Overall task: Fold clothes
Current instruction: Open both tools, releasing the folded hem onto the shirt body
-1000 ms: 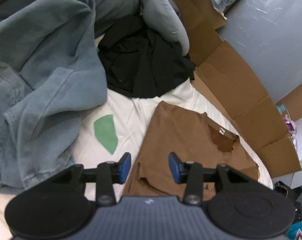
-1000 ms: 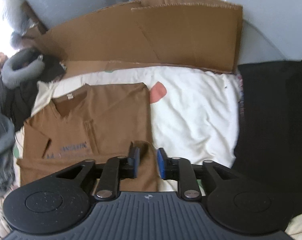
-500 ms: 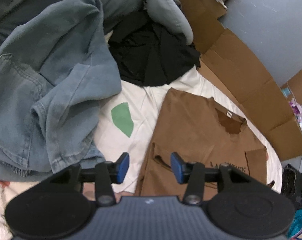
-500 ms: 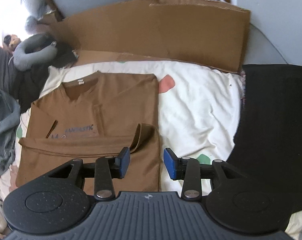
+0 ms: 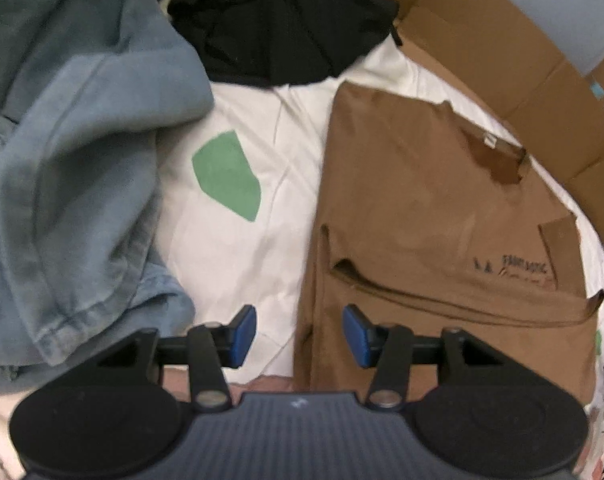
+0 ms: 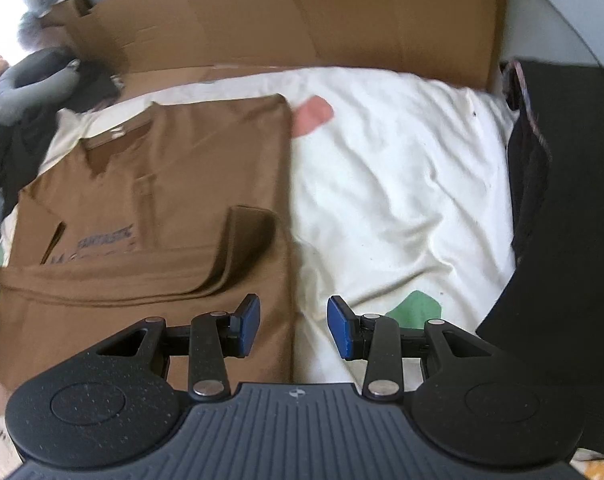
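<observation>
Brown T-shirt (image 6: 149, 216) of soft matte knit, lying flat on white sheet (image 6: 402, 200), collar far, hem near, long axis near–far; near hem folded up in a band. Left gripper (image 5: 299, 334) and right gripper (image 6: 293, 326): jaws apart, empty, straddling its near side edges.

white sheet (image 6: 402, 184) on bed, cardboard (image 6: 302, 12) against grey wall (image 5: 542, 4).

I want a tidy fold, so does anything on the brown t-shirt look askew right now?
Yes. On the brown t-shirt, the folded-up bottom hem has one corner flipped upward near its right edge, so that band lies uneven rather than flat. The rest looks smooth.
</observation>
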`<control>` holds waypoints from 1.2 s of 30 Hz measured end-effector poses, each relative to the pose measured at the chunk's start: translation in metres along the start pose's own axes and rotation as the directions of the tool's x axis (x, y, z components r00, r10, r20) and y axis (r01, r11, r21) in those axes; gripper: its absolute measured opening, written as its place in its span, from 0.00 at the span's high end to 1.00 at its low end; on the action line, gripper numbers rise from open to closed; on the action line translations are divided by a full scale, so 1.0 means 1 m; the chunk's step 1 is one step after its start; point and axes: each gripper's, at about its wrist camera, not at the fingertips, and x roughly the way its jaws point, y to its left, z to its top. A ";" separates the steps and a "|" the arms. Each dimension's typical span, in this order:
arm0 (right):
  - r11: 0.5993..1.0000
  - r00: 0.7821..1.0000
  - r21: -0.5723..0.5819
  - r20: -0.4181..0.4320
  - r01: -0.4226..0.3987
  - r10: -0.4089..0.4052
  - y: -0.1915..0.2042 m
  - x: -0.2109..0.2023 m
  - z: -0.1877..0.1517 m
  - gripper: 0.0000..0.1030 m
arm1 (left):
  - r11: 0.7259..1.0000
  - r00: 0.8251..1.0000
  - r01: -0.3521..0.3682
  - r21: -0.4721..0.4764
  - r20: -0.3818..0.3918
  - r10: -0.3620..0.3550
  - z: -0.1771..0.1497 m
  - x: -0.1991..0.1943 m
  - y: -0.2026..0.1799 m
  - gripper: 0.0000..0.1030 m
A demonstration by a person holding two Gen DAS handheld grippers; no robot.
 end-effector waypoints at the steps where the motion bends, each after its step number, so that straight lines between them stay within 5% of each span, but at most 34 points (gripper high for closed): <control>1: 1.000 1.000 0.005 0.005 0.001 -0.001 -0.001 0.005 -0.001 0.57 | 1.000 1.000 -0.002 0.003 0.001 0.002 -0.001 0.003 0.001 0.50; 9: 0.989 1.000 -0.145 0.024 0.021 -0.017 0.011 0.026 -0.009 0.57 | 0.982 0.996 -0.084 0.168 0.010 0.084 -0.004 0.025 -0.012 0.50; 19: 0.987 0.999 -0.163 0.033 0.004 0.002 0.015 0.042 -0.005 0.57 | 0.983 0.999 -0.031 0.182 0.028 0.027 0.004 0.042 -0.016 0.45; 26: 0.976 1.000 -0.218 0.022 -0.002 0.007 0.018 0.054 0.003 0.56 | 0.964 0.994 -0.062 0.259 0.101 0.037 0.009 0.048 -0.024 0.45; 36: 0.972 0.998 -0.232 0.038 -0.030 0.040 0.022 0.063 0.028 0.56 | 0.973 0.974 -0.025 0.229 0.226 -0.028 0.036 0.044 -0.037 0.45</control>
